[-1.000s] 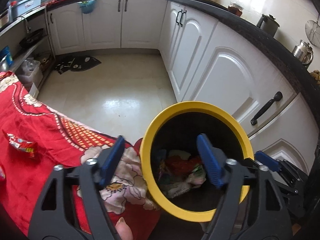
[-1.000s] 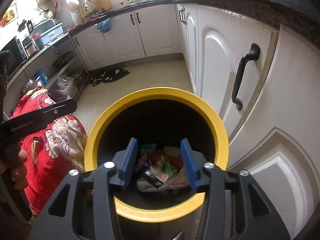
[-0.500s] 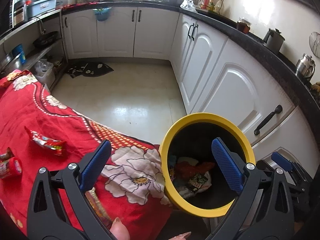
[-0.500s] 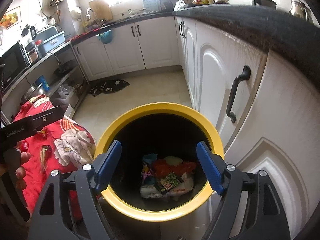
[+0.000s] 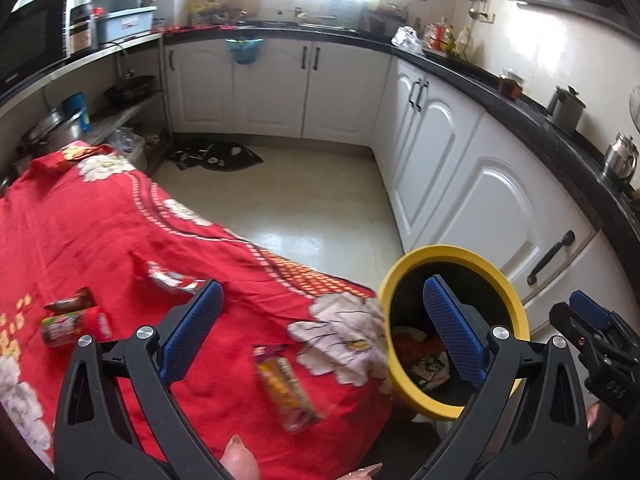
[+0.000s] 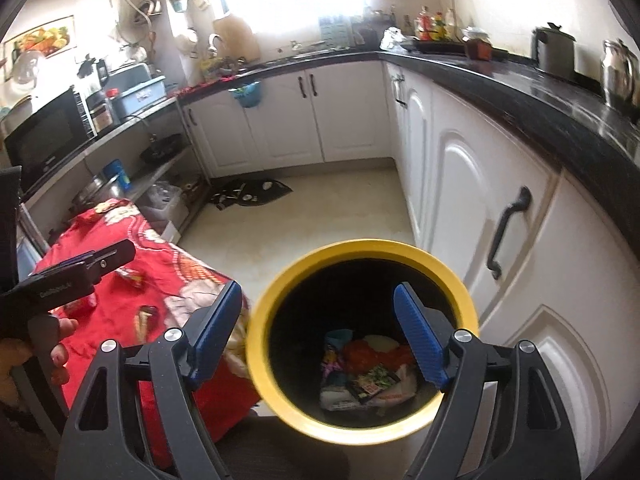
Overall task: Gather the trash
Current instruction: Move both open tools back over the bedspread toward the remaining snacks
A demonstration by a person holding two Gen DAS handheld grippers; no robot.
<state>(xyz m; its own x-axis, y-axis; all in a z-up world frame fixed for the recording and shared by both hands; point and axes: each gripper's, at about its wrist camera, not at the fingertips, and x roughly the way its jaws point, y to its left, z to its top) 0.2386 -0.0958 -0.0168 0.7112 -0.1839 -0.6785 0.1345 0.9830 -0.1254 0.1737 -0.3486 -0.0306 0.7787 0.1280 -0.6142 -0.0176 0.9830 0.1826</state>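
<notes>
Both my claws are spread and empty, left claw (image 5: 316, 324) and right claw (image 6: 318, 334) having just been opening. Next wrapper (image 5: 290, 386) lies flat on the worktop (image 5: 100, 240) just below the left claw, bin (image 5: 452, 330) beside it. It looks light, crinkly and slippery, so I'd pinch across its narrow middle.

My left view blurs the long orange wrapper (image 5: 289, 387) near the red floral cloth's (image 5: 100, 248) front edge; the yellow-rimmed black bin's (image 5: 516, 312) bottom stays hidden.
</notes>
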